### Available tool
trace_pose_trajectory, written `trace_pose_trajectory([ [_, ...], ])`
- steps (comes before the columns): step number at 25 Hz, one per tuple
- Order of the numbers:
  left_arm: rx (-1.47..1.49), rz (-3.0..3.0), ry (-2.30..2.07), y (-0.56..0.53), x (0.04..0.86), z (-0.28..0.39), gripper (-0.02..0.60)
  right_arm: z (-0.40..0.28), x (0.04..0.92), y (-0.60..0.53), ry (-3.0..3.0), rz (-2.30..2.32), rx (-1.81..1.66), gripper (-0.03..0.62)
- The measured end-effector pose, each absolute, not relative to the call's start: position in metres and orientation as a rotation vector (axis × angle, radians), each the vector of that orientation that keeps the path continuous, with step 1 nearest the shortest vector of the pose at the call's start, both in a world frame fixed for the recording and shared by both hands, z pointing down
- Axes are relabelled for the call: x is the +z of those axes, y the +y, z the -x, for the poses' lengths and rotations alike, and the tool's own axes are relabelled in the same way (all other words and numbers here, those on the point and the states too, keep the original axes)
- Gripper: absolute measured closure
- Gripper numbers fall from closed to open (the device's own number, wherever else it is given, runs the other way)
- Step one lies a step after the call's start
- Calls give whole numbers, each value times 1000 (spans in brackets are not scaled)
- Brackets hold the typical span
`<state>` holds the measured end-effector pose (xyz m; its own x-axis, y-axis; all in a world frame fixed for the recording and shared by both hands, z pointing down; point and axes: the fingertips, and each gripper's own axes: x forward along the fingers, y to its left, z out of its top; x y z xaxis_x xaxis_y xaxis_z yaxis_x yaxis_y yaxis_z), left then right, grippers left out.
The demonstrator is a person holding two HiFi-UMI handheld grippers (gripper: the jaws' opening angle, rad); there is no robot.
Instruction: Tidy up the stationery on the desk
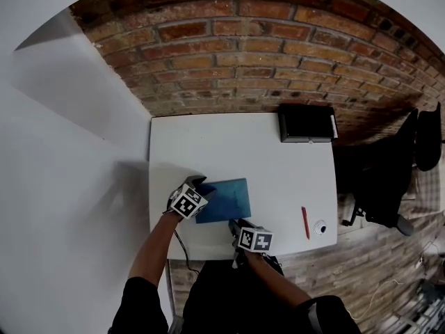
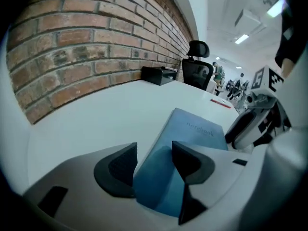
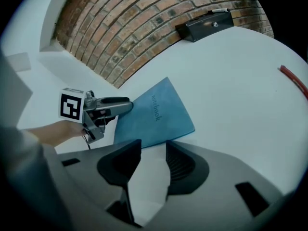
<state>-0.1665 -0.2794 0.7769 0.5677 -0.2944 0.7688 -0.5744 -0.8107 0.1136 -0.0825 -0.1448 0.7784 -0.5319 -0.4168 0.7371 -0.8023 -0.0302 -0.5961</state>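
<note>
A blue notebook (image 1: 224, 199) lies flat on the white desk (image 1: 208, 145), near its front edge. My left gripper (image 1: 201, 185) is at the notebook's left corner. In the left gripper view the notebook's (image 2: 192, 134) near corner sits between the wide-apart jaws of the left gripper (image 2: 154, 165), with a gap at the left pad. My right gripper (image 1: 236, 225) stands open just in front of the notebook's near edge. In the right gripper view only bare desk shows between the jaws of the right gripper (image 3: 153, 160), and the notebook (image 3: 154, 114) lies just beyond them. A red pen (image 1: 304, 223) lies to the right.
A black box (image 1: 306, 124) stands at the desk's back right corner against the brick wall. A small white round thing (image 1: 320, 227) sits beside the pen near the right edge. A black office chair (image 1: 386, 179) stands off the desk's right side.
</note>
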Motion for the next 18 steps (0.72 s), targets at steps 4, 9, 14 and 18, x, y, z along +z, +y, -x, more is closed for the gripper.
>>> trace_pose_trajectory([
  [4,1125,-2433,-628,-280,780,165,362,82,779,-145,-1910,-1262,1576,442],
  [9,1068,-2378,-596,-278,779,166,368,83,780,-146,-1912,-1231,1566,442],
  [14,1077,-2377,-610,-270,778,170,377,77,780,-150,-1911,-1241,1522,442],
  [18,1086,-2365,-607,-258,779,178,379,70,780,-160,-1912,-1254,1513,442],
])
